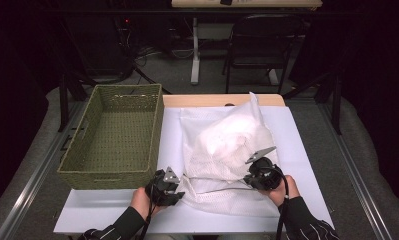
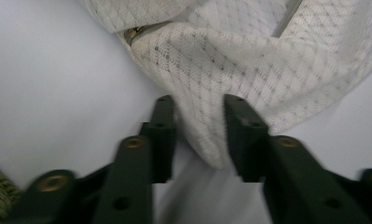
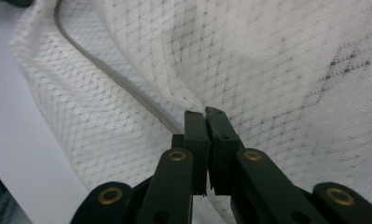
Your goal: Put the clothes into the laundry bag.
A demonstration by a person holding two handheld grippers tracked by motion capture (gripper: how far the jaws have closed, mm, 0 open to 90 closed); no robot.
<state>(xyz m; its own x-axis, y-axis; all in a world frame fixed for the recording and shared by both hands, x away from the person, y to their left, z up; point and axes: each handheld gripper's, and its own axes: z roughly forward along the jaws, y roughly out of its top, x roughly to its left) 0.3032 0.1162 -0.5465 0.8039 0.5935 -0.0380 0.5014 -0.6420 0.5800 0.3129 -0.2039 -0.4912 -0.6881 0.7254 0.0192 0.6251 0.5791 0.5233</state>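
No readable writing or labels. White mesh laundry bag [image 1: 222,150], diamond-knit, zipper along seam, lumpy, lies on white sheet [image 1: 297,135] beside woven green basket [image 1: 112,135]. Left gripper [image 2: 195,119] jaws apart, bag corner between them, not pinched. Right gripper [image 3: 204,114] clenched on mesh fold.

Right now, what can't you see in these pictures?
- What is inside the white mesh bag: its bulging fabric hides it in the high view.
- Mesh between the right tool: its shut jaws cover it in the right gripper view.
- The zipper pull: small, half under a fold in the left gripper view.
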